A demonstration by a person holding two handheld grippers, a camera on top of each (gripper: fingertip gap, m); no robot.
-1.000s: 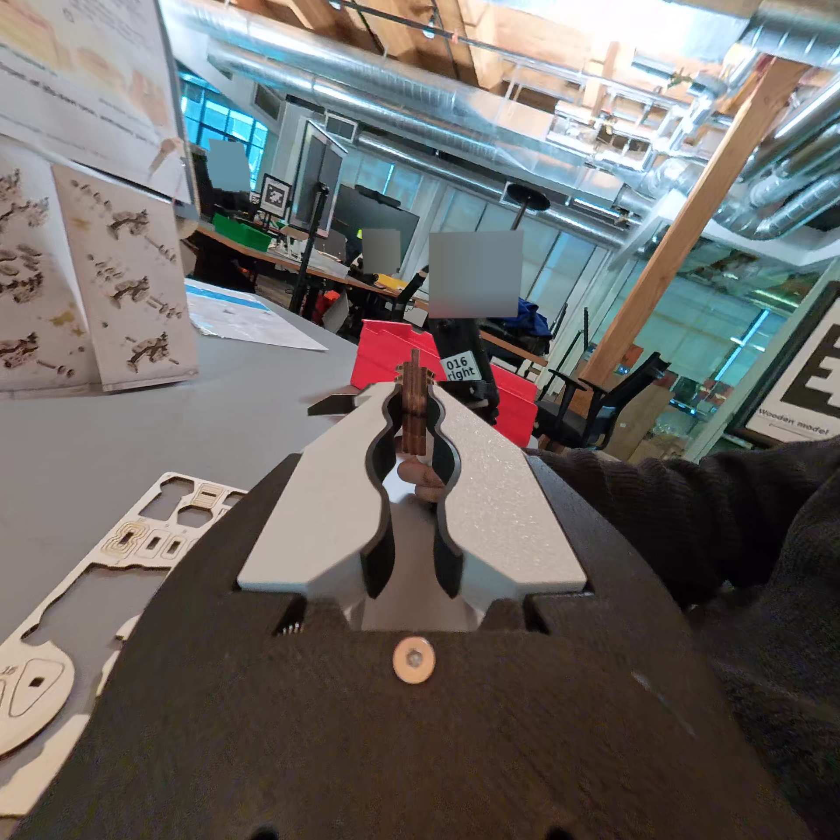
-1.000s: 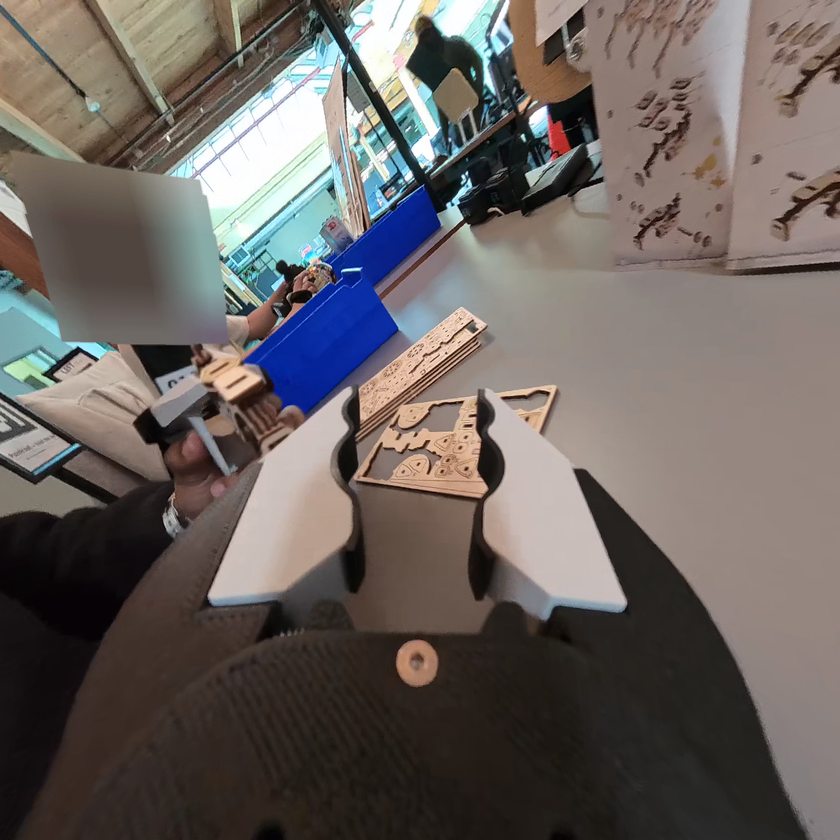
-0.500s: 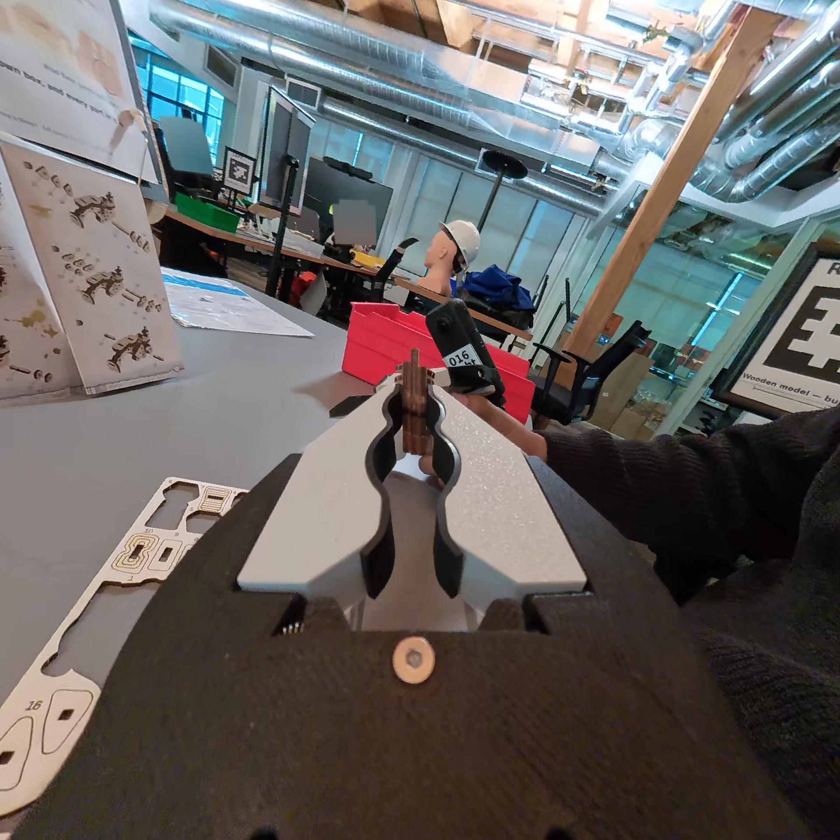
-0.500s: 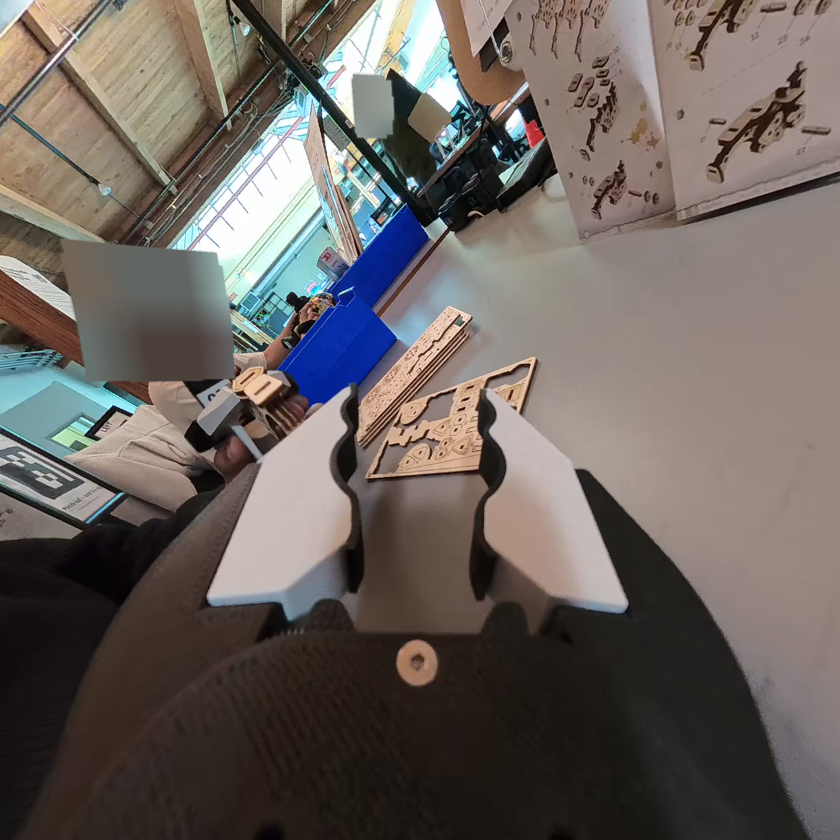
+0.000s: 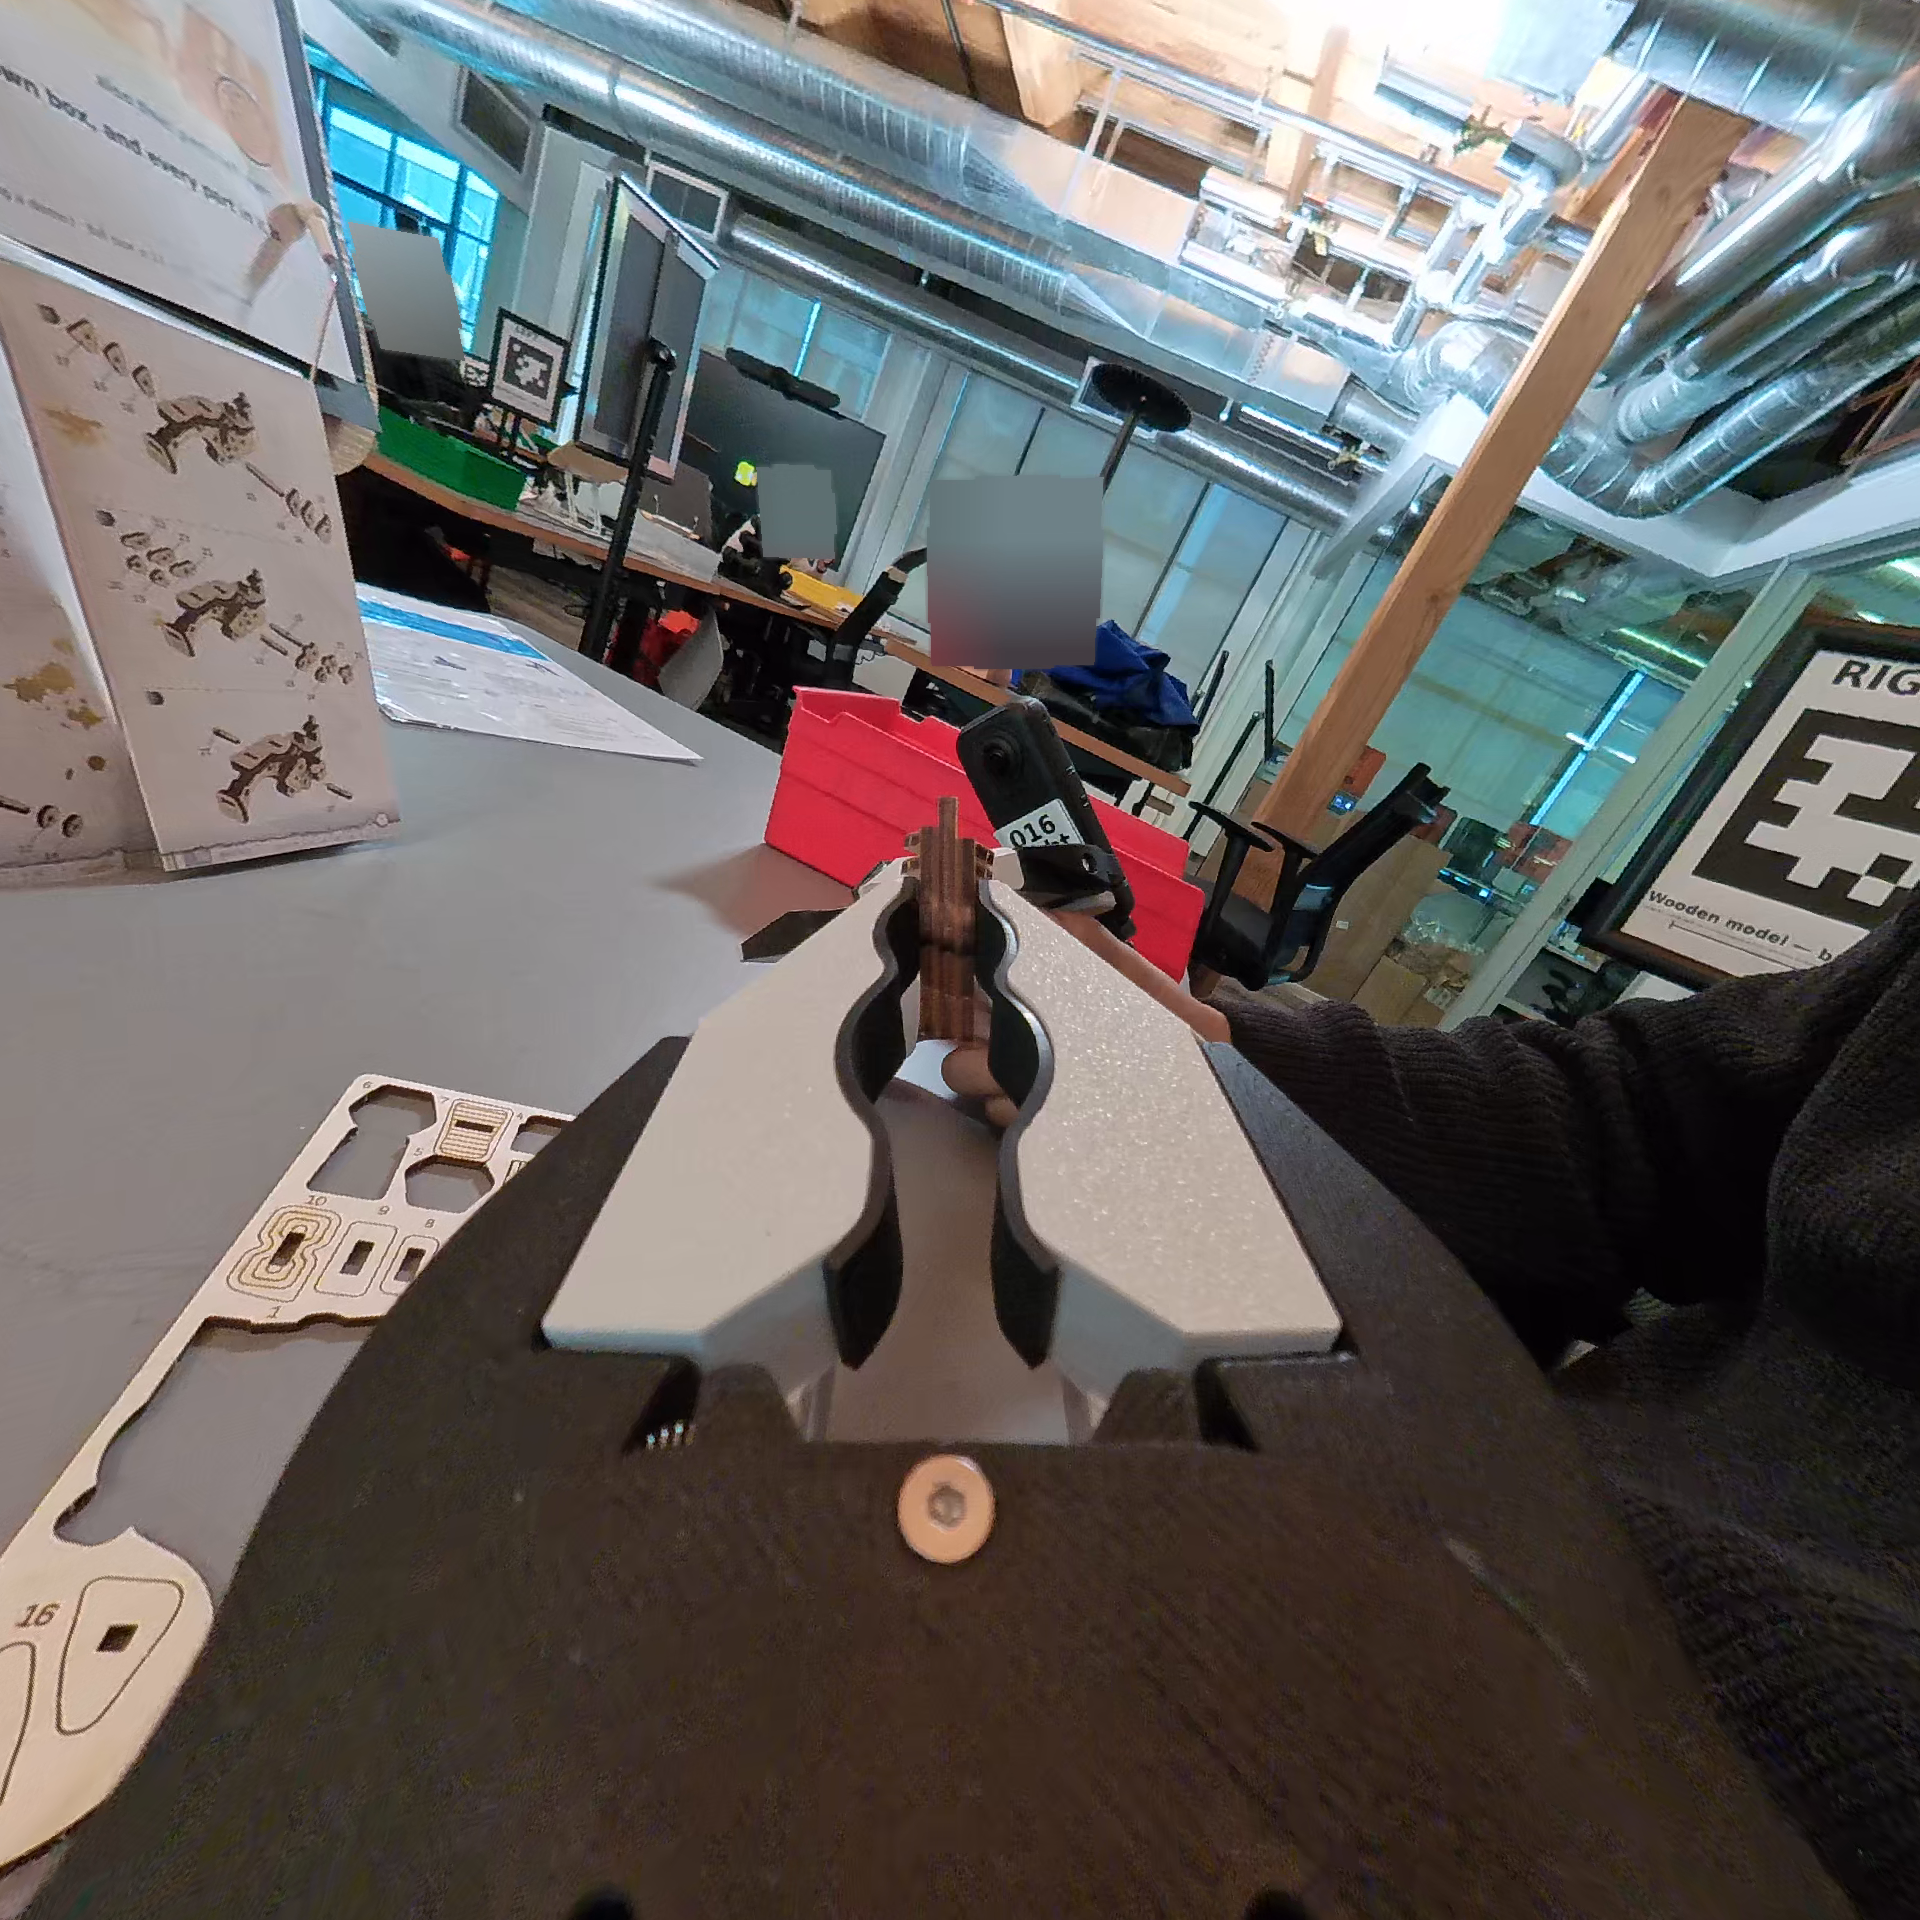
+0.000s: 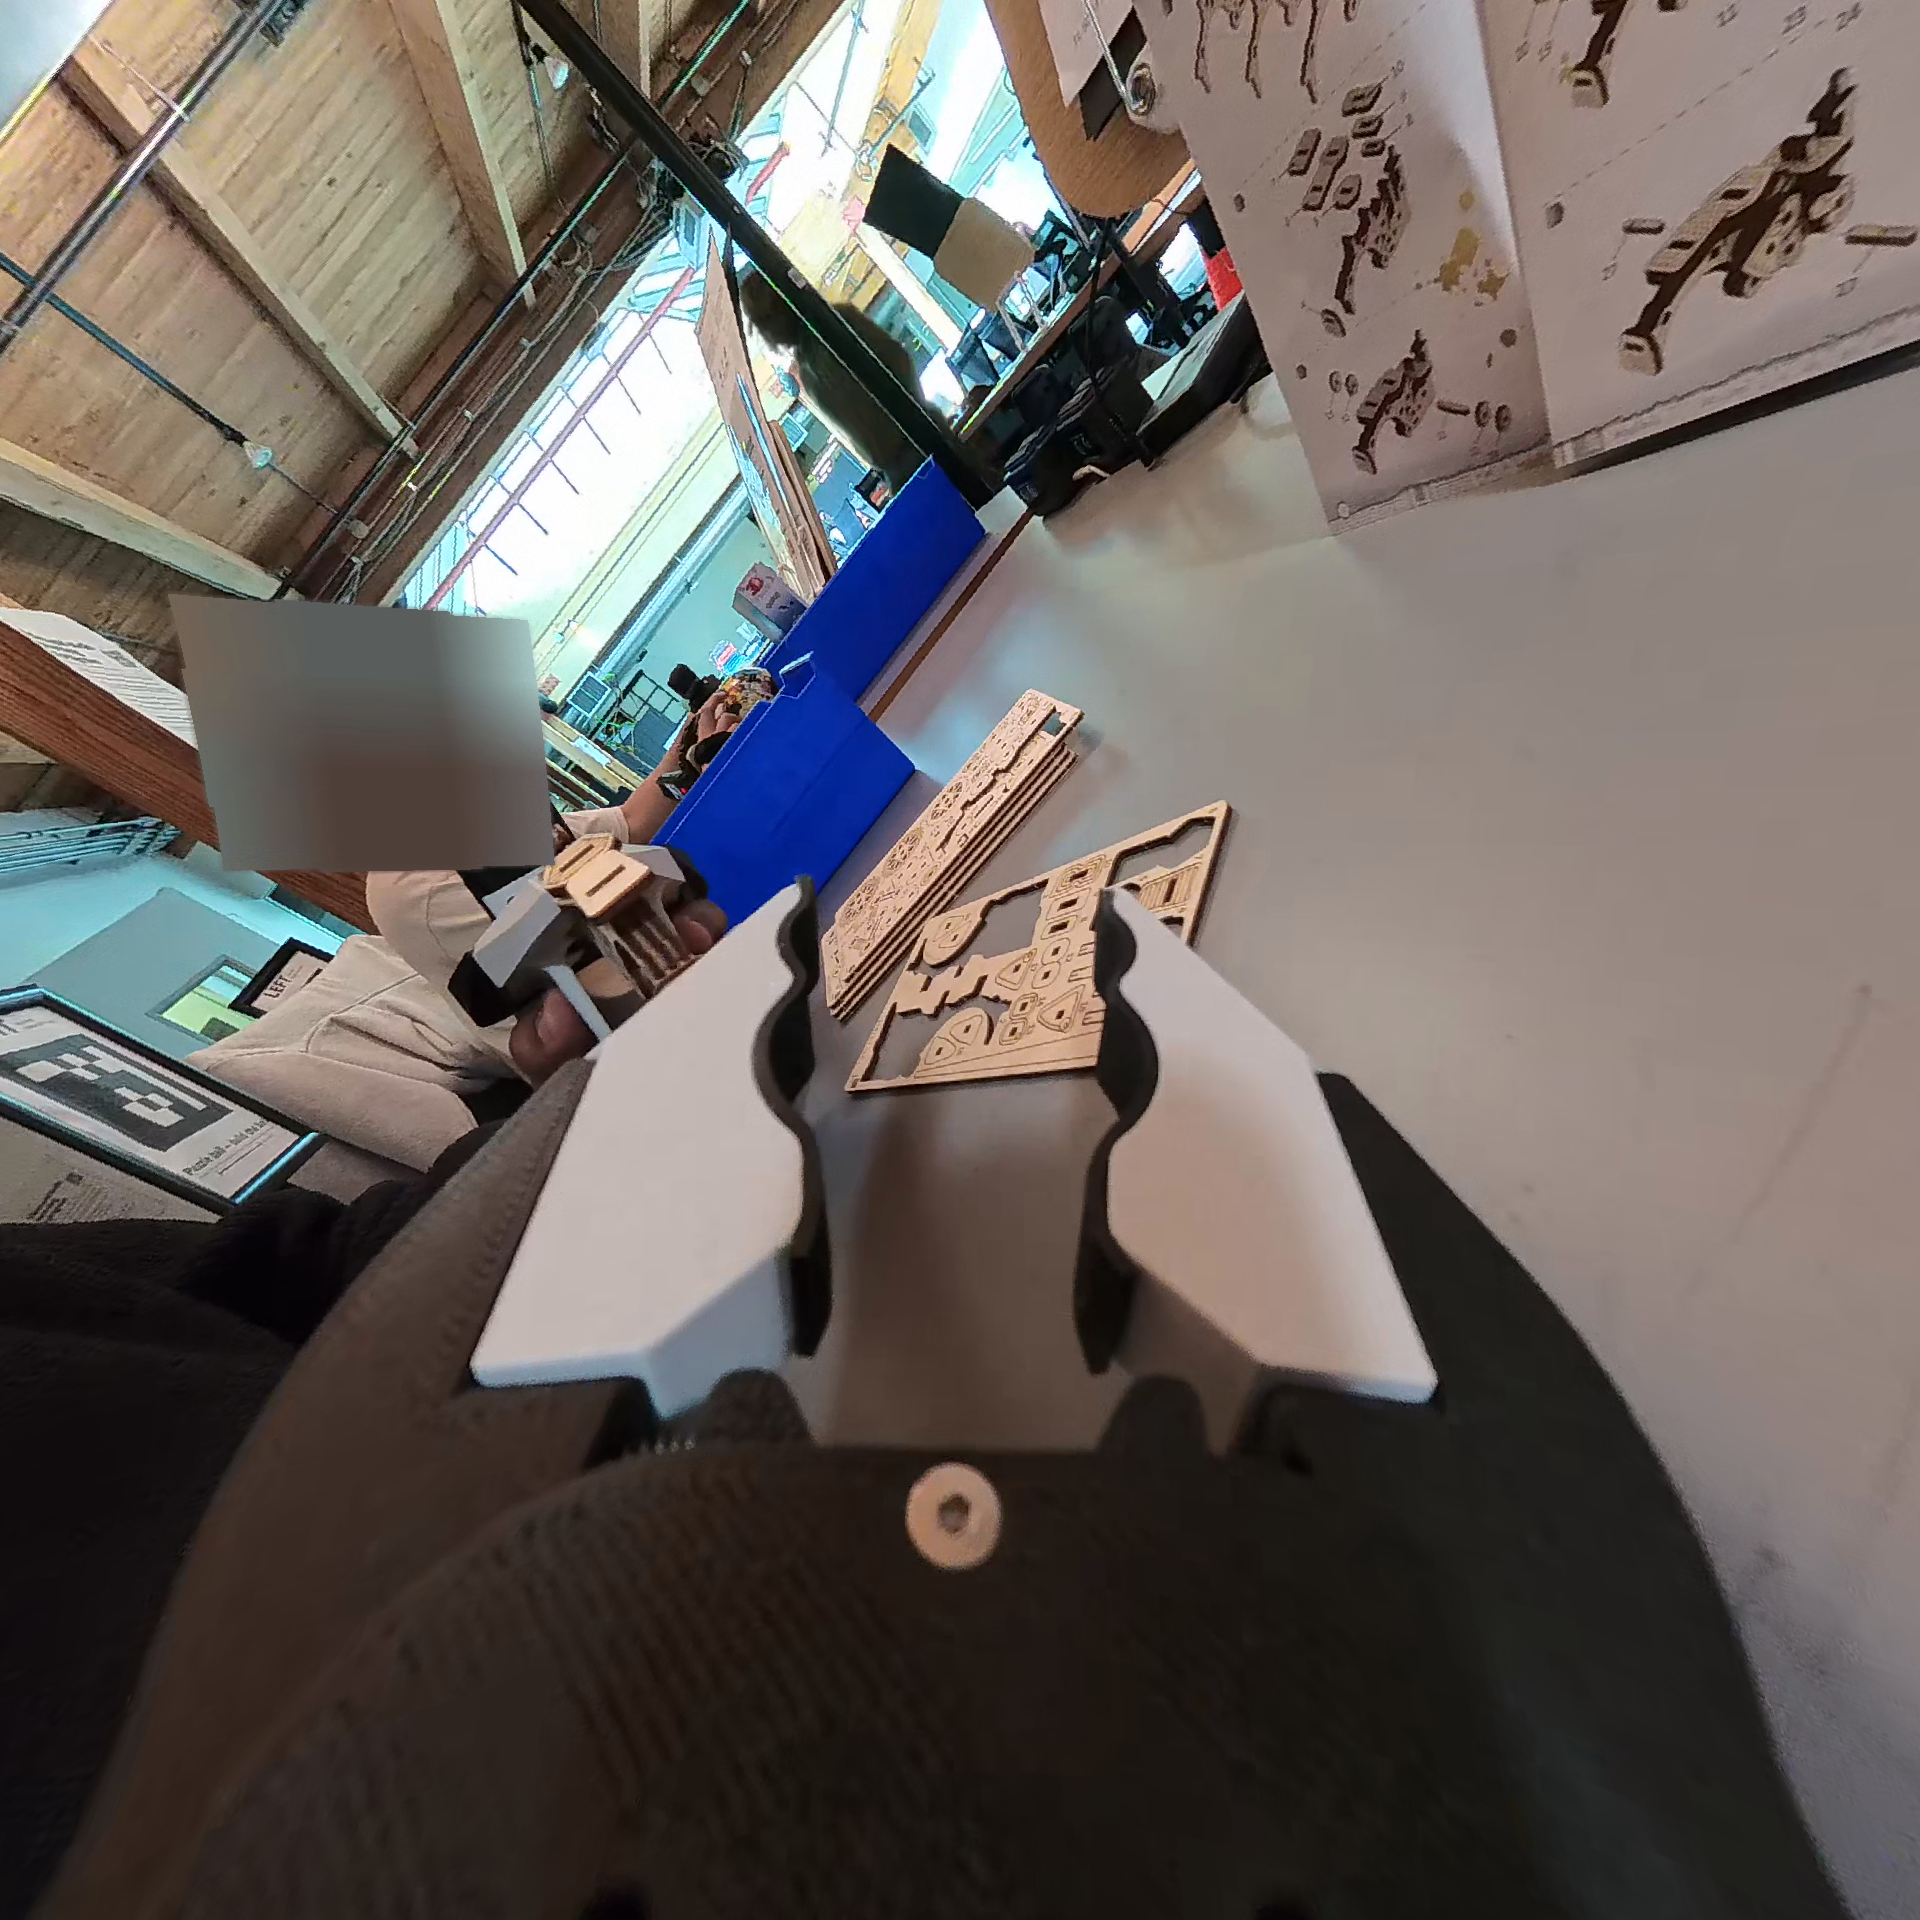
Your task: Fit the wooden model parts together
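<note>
1. The left gripper (image 5: 948, 914) has its two grey fingers closed on a wooden assembly (image 5: 945, 940), a stack of thin brown plywood layers standing upright between the fingertips, its top poking above them.
2. In the right wrist view the same assembly (image 6: 613, 914) shows off to the left, held up off the table in the left gripper (image 6: 582, 930); its top is a pale, flat piece with slots, and ribbed layers hang below it. A hand (image 6: 551, 1023) shows under it.
3. The right gripper (image 6: 951, 945) is wide open and holds nothing. Its fingers frame the grey table (image 6: 1507, 831) and point toward the plywood sheets.
4. Straight past its tips lies a sheet (image 6: 1049, 956) of laser-cut parts, flat on the table, with several pieces already punched out.
5. Just beyond that sheet, and nearly touching it, lies a stack (image 6: 966, 831) of similar sheets. A blue bin (image 6: 790, 790) stands on the far side of the stack.
6. In the left wrist view another, mostly emptied sheet (image 5: 208, 1382) lies flat at lower left, partly hidden by the gripper body.
7. A red bin (image 5: 862, 779) sits on the table beyond the left fingertips. The right gripper's camera (image 5: 1029, 790) shows in front of it, close to the assembly.
8. Folded instruction pages (image 5: 197, 623) with drawings of the model stand upright at the table's far left.
9. A dark sleeve (image 5: 1558, 1143) reaches in from the right.
</note>
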